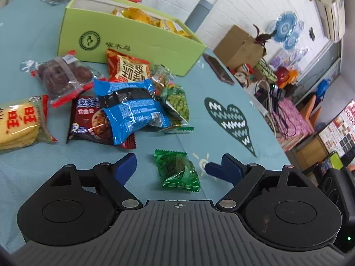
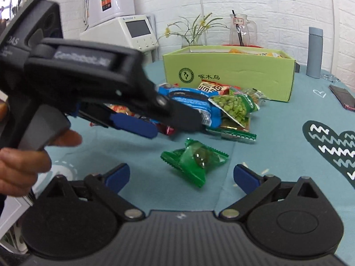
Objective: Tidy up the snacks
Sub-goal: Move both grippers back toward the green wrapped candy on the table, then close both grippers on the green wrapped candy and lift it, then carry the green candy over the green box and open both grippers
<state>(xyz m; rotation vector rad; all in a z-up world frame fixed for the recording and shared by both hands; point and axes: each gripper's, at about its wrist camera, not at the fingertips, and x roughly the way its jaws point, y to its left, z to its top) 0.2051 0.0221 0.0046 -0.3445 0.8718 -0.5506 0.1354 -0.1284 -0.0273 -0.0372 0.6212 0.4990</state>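
The small green packet [image 1: 178,170] lay alone on the table [image 1: 221,119], apart from the snack pile [image 1: 124,102] and well short of the green box [image 1: 133,42] that already held yellow packets; in the left wrist view it sat between the blue pads of the left gripper [image 1: 170,168], just right of their midline, its long axis running from about 11 o'clock to 5 o'clock; the jaws of that gripper stood wide apart and empty, neither pad touching the wrapper, the right pad being the nearer; in the right wrist view the same packet [image 2: 195,161] lay at about 12 o'clock ahead of the right gripper [image 2: 182,177], slightly beyond the fingertips, its long axis tilted from 8 o'clock to 2 o'clock; these jaws too were fully spread and held nothing; the left gripper [image 2: 164,119] crossed that view from the 10 o'clock side, held by a hand [image 2: 24,155], its tips pointing toward the pile and the packet. Judged from both views, either tool could reach the packet, the left seeming the nearer since the wrapper already lay inside its span; the box stood at about 12 o'clock beyond the pile in the right view and at 11 o'clock in the left.
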